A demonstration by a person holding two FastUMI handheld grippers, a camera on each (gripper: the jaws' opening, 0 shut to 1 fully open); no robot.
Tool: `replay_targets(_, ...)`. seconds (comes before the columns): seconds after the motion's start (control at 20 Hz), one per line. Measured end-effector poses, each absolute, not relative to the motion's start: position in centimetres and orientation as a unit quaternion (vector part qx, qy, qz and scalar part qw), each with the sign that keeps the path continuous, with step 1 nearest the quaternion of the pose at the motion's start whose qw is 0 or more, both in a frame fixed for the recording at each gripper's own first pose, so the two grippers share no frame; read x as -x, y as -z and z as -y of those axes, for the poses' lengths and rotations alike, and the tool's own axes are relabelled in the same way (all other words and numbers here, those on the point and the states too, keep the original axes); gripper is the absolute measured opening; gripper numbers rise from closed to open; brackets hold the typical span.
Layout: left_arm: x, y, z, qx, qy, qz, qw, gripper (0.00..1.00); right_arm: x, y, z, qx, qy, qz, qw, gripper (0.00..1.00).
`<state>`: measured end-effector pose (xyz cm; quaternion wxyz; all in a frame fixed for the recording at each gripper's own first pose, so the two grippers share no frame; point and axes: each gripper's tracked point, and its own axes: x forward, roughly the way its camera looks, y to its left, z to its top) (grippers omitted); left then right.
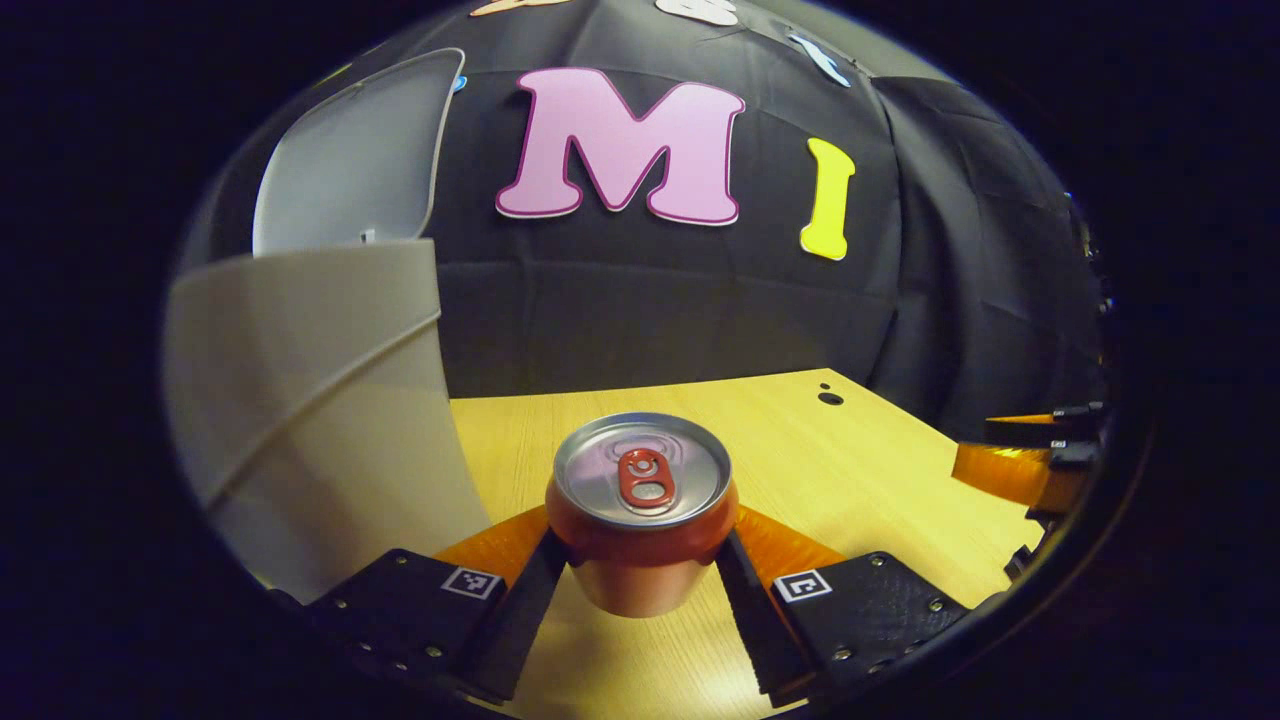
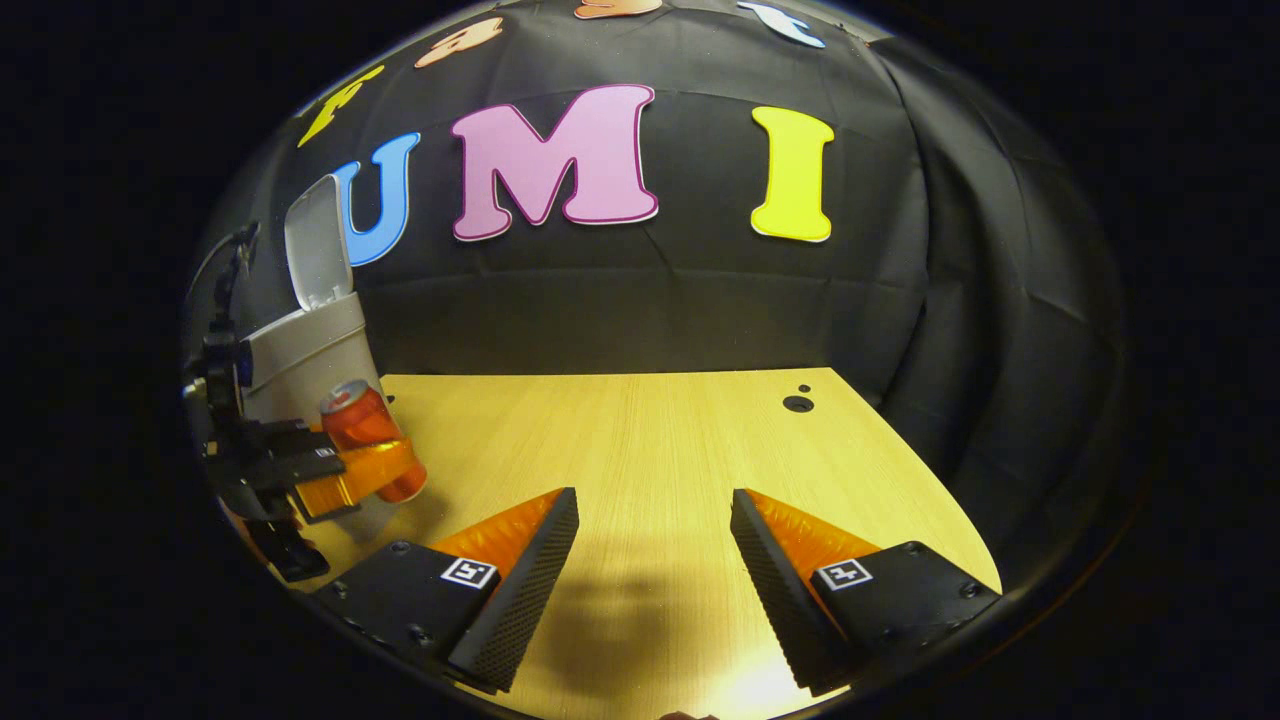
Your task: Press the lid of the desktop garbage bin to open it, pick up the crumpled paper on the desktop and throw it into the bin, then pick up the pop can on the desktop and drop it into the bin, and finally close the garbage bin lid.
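Item: pop can [image 1: 640,520], red body, silver top with red pull tab, upright, clamped at mid-body between the left tongs [image 1: 640,570] and seen lifted off the table [image 1: 880,480] in the right gripper view, just beside the garbage bin [image 1: 320,400]. Handling, judged: light, thin-walled, smooth and rather slippery; a firm hold across the round wall, below the shoulder, is advised, since too hard a squeeze may dent it and too loose a one may let it slide. Bin: pale, tapered, its lid [image 1: 350,160] stood open and tilted back; the opening is above the can's level, so a further lift is judged to be called for. Crumpled paper: not located on the table, presumed already binned. Right tongs [image 2: 650,560]: spread apart, empty, held low over the table. Surface: light wood-grain table, flat, with a small dark hole [image 2: 797,403] near the far edge. Room: booth walled in black cloth, dimly lit.
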<state>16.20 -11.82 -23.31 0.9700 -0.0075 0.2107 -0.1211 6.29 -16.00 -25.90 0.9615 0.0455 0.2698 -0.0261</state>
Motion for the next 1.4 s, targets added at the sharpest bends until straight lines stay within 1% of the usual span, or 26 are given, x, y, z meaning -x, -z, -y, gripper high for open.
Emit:
replay_targets(0.2, -15.5, 16.2, 11.4, 0.001, 0.143, -0.191, 0.971, 0.84, -6.1, 23.6, 14.6, -0.036, 0.011, -0.265, 0.963, 0.99)
replay_targets(0.25, -15.5, 14.4, 11.1, 0.003, 0.145, -0.183, 0.972, 0.86, -6.2, 22.9, 14.1, -0.038, 0.006, -0.263, 0.964, 0.99)
replay_targets(0.3, -15.5, 12.8, 10.8, 0.006, 0.145, -0.177, 0.973, 0.84, -6.2, 22.1, 13.6, -0.040, 0.001, -0.260, 0.965, 0.99)
replay_targets(0.35, -15.5, 11.4, 10.4, 0.010, 0.144, -0.172, 0.974, 0.84, -6.3, 21.2, 13.2, -0.042, -0.003, -0.257, 0.966, 0.99)
replay_targets(0.65, -16.0, 5.1, 5.5, 0.004, 0.092, -0.133, 0.987, 0.84, -7.9, 14.7, 11.2, -0.042, -0.021, -0.212, 0.976, 0.99)
replay_targets(0.9, -15.3, 3.7, 0.4, 0.002, 0.037, -0.115, 0.993, 0.84, -7.8, 10.7, 10.1, -0.035, -0.031, -0.186, 0.982, 0.99)
replay_targets(1.05, -14.7, 4.6, -2.7, 0.009, 0.014, -0.118, 0.993, 0.84, -6.8, 9.0, 9.5, -0.032, -0.029, -0.174, 0.984, 0.99)
replay_targets(1.15, -14.8, 5.0, -4.5, 0.013, 0.003, -0.118, 0.993, 0.84, -6.2, 7.8, 9.1, -0.028, -0.025, -0.162, 0.986, 0.99)
replay_targets(1.35, -15.5, 6.0, -6.9, 0.016, -0.001, -0.120, 0.993, 0.84, -5.0, 7.3, 7.6, -0.028, -0.029, -0.164, 0.986, 0.99)
replay_targets(1.4, -15.8, 6.4, -7.3, 0.014, 0.000, -0.124, 0.992, 0.86, -4.7, 6.9, 7.4, -0.027, -0.027, -0.161, 0.986, 0.99)
